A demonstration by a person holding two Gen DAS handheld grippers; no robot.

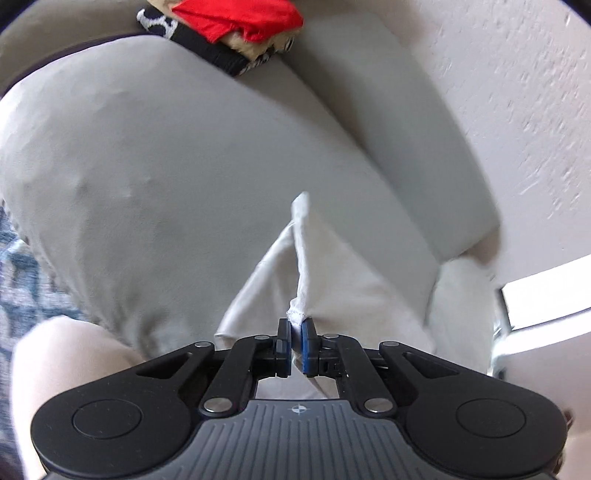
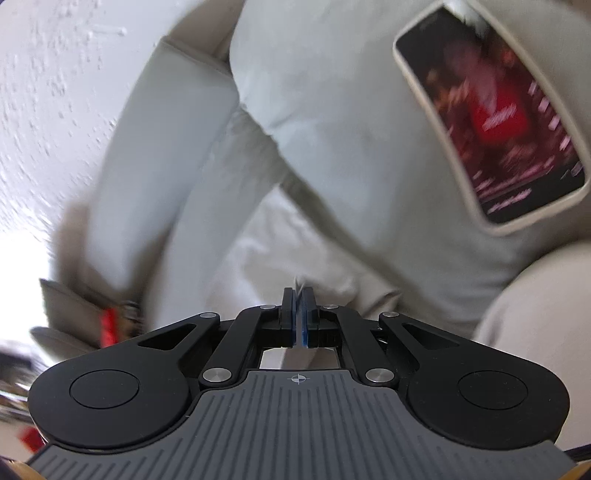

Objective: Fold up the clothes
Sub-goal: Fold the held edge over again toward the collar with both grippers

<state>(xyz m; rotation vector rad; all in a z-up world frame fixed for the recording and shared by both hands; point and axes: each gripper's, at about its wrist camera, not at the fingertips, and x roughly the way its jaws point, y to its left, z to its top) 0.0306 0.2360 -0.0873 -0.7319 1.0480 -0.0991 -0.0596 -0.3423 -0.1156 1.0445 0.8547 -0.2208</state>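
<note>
A white garment lies on a grey sofa seat. In the left wrist view my left gripper is shut on a hemmed edge of it, and the cloth rises in a peaked fold just beyond the fingertips. In the right wrist view my right gripper is shut on a thin edge of the same white garment, which lies rumpled ahead of the jaws. Both views are blurred.
A stack of folded clothes with a red piece on top sits at the far end of the sofa. A phone with a lit screen lies on a cushion. A textured white wall runs beside the sofa arm.
</note>
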